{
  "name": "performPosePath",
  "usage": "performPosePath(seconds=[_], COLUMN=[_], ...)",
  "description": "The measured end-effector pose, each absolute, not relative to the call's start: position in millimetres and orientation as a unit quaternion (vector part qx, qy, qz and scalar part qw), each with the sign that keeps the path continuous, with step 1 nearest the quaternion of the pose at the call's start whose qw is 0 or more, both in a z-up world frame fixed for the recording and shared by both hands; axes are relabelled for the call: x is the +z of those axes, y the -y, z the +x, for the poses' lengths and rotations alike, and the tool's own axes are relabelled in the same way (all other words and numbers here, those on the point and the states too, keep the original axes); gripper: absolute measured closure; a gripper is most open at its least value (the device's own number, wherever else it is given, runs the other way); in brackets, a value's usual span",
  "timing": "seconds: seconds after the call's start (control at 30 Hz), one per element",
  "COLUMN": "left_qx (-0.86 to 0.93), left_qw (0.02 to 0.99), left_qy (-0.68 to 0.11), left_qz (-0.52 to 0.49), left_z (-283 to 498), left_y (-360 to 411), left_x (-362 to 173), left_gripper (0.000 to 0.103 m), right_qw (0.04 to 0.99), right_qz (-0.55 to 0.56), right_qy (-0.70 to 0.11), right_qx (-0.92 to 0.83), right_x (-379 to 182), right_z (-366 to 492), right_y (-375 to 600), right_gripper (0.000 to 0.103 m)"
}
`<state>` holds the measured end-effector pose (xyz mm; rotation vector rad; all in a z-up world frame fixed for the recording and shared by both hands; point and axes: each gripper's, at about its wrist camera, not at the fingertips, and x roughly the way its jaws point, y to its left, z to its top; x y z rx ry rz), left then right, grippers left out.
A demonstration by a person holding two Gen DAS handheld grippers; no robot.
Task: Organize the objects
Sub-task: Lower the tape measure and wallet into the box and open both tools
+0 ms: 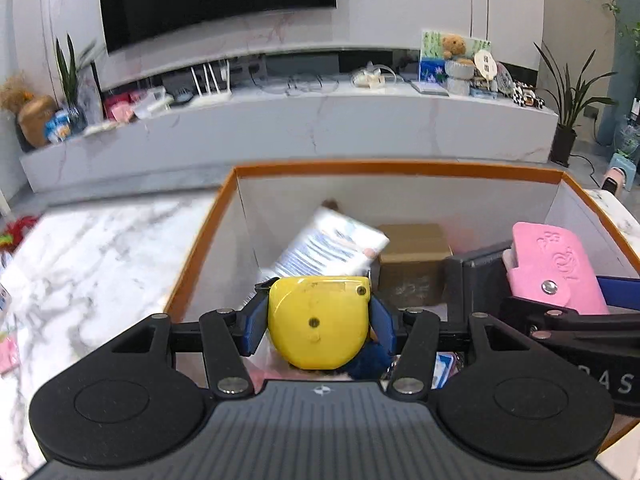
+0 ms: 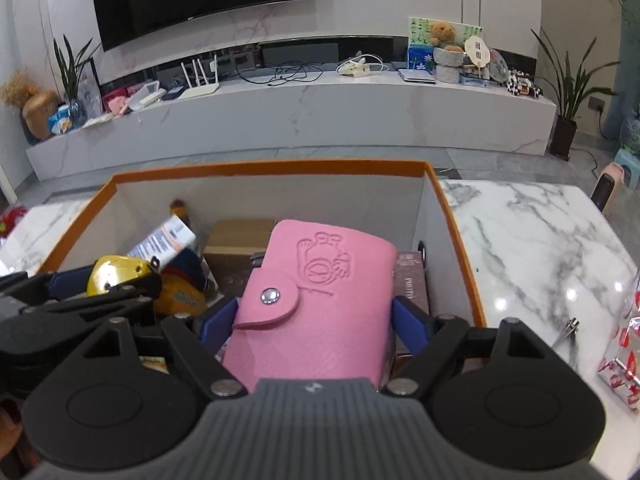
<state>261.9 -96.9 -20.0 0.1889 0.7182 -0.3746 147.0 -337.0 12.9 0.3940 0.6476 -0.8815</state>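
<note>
Left gripper clamped on yellow tape measure, right gripper clamped on pink card wallet. Both held over orange-rimmed box, tape measure at nine o'clock of wallet. Cardboard carton inside, at twelve o'clock.

The left gripper is held tilted downward over the near-left part of the orange-rimmed box, its two blue fingers closed against the sides of a yellow tape measure, which is gripped between them. The right gripper is held just beside it, toward the right wall of the box, also pitched downward; a pink card wallet is clamped flat between its blue pads, with the snap flap facing up. Both grippers are pointed the same way, toward the far wall of the box, with the black linkages nearly touching.
</note>
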Motion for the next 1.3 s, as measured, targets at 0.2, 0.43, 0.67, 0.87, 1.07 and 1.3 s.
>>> performPosePath(seconds=[0.2, 0.43, 0.67, 0.87, 1.07, 1.3], left_qx=[-0.181, -0.177, -0.174, -0.175, -0.174, -0.166], left_qw=[0.91, 0.908, 0.904, 0.901, 0.9, 0.901], left_qy=[-0.362, -0.368, -0.375, -0.376, -0.378, -0.377], left_qz=[0.088, 0.097, 0.113, 0.124, 0.129, 0.137], left_z=[265.5, 265.8, 268.0, 268.9, 269.3, 269.1], left_y=[95.4, 95.9, 99.0, 100.2, 100.9, 102.4], left_x=[-23.0, -23.2, -24.6, -25.5, -26.4, -26.6], left_gripper=[0.041, 0.041, 0.041, 0.041, 0.041, 0.041], right_qw=[0.832, 0.826, 0.821, 0.817, 0.814, 0.81], right_qz=[0.178, 0.169, 0.165, 0.159, 0.157, 0.156], right_qy=[-0.318, -0.344, -0.36, -0.37, -0.373, -0.376], right_qx=[-0.419, -0.413, -0.411, -0.412, -0.416, -0.423], right_x=[10.9, 10.8, 9.2, 8.1, 7.7, 7.7], right_z=[150.1, 155.8, 157.8, 161.9, 161.6, 163.3], right_y=[337.7, 339.7, 338.3, 338.9, 337.6, 337.5], right_gripper=[0.019, 0.019, 0.019, 0.019, 0.019, 0.019])
